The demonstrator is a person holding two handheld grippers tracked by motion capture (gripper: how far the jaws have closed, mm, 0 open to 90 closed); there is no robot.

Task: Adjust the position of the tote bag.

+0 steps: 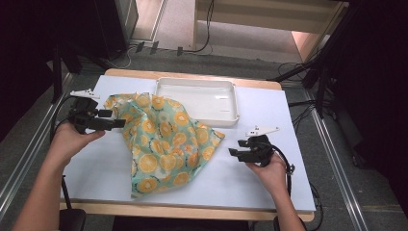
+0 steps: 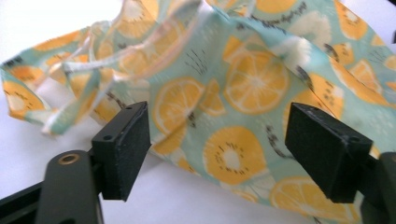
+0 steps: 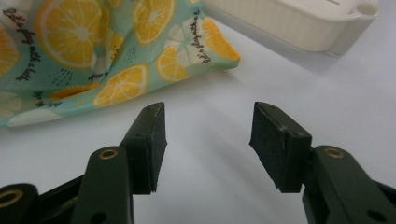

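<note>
A: Where is the crumpled mint-green cloth printed with orange slices (image 1: 163, 142) from your left claw (image 1: 115, 118)?

B: At your three o'clock, its upper left edge just beyond your tips. Its long axis runs from eleven to five across the white worktop (image 1: 260, 178). Your jaws stand wide apart, nothing between them.

A: And your right claw (image 1: 233, 152)?

B: Also apart, empty; the cloth's corner lies at its nine o'clock, near. The white plastic tray (image 1: 199, 98) sits at twelve.

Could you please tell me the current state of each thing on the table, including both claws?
Cloth: crumpled in a loose heap on the table, held by neither claw.
Tray: upright, empty, with the cloth's far edge against its near rim.
Left claw: open, the cloth just beyond its jaws.
Right claw: open over bare table, short of the cloth's corner.
</note>
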